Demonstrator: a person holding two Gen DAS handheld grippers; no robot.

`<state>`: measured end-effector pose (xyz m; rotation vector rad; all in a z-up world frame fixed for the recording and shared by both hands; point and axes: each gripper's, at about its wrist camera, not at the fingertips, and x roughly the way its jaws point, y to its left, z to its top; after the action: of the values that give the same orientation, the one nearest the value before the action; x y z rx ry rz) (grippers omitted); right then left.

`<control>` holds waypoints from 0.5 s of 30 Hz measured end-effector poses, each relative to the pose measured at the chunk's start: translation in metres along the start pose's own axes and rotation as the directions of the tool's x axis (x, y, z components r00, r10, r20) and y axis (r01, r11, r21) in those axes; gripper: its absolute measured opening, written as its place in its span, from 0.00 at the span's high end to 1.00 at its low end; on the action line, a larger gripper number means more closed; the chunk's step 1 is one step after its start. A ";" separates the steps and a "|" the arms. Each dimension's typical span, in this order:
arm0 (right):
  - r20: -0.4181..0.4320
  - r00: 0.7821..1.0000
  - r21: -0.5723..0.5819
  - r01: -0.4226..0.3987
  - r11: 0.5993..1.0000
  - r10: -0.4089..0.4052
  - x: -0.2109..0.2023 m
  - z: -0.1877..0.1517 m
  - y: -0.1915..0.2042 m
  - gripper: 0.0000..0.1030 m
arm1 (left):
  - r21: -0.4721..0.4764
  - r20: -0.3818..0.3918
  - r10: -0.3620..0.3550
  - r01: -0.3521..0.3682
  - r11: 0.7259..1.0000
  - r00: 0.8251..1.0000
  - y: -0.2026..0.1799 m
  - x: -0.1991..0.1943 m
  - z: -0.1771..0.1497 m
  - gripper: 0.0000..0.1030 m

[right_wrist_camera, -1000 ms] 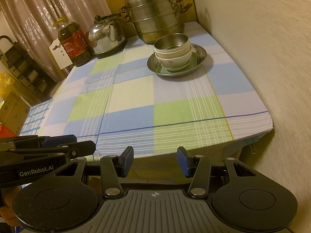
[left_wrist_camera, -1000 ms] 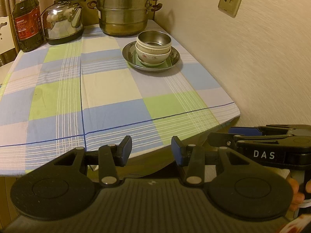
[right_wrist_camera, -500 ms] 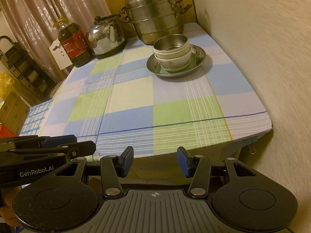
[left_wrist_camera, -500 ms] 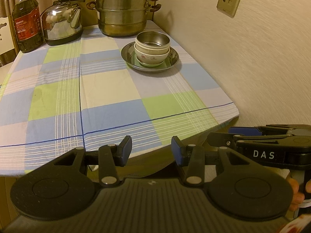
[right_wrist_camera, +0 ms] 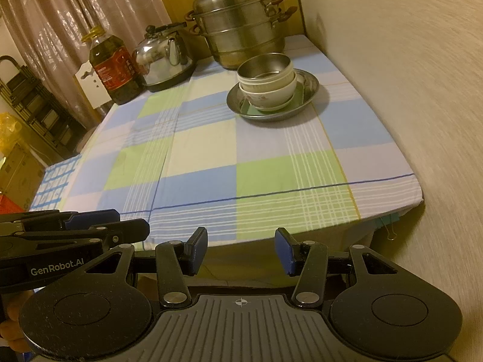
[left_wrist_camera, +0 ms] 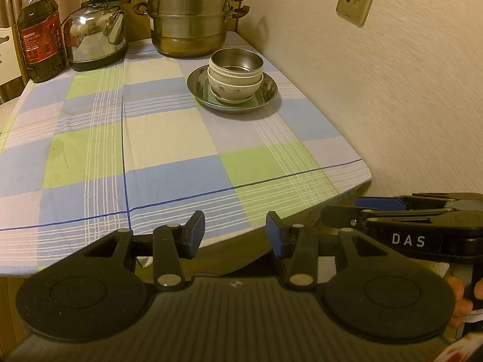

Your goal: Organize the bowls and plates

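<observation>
Left gripper [left_wrist_camera: 235, 230] spread wide, holds nothing, off near edge of table [left_wrist_camera: 169, 150]. Right gripper [right_wrist_camera: 241, 249] same, spread and bare. Bowls [left_wrist_camera: 235, 74] stacked, three maybe, metal one on top, on metal plate [left_wrist_camera: 268, 90] far back by wall. Big pot [left_wrist_camera: 188, 15] just behind stack.

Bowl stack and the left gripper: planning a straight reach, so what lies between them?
Only bare checked tablecloth between the left gripper and the bowl stack; the left wrist view shows it.
</observation>
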<state>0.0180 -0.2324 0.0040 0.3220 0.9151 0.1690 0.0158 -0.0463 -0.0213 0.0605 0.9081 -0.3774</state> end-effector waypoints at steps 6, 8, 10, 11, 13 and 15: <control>0.000 1.000 0.001 0.000 1.000 0.000 0.000 0.001 0.000 0.52 | 0.001 0.000 0.000 0.000 1.000 1.000 0.000 0.001 0.000 0.60; 0.000 1.000 0.001 0.000 1.000 0.000 0.000 0.000 0.000 0.52 | 0.000 0.000 0.000 0.000 1.000 1.000 0.000 0.001 0.000 0.60; 0.000 1.000 0.001 0.001 1.000 -0.001 0.000 0.001 0.000 0.52 | 0.000 -0.001 0.000 0.000 1.000 1.000 0.000 0.001 0.001 0.60; 0.000 1.000 0.001 0.000 1.000 0.000 0.000 0.000 0.000 0.52 | 0.000 0.000 0.000 0.000 1.000 1.000 0.000 0.001 0.001 0.60; -0.001 1.000 0.001 0.000 1.000 0.000 0.001 0.000 0.000 0.52 | 0.000 0.000 0.000 0.000 1.000 1.000 0.000 0.001 0.000 0.60; -0.002 1.000 0.001 0.000 1.000 0.000 0.001 0.001 0.000 0.52 | -0.001 -0.001 0.000 0.000 1.000 1.000 0.000 0.001 0.001 0.60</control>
<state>0.0190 -0.2327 0.0038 0.3229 0.9169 0.1687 0.0171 -0.0464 -0.0219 0.0596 0.9089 -0.3774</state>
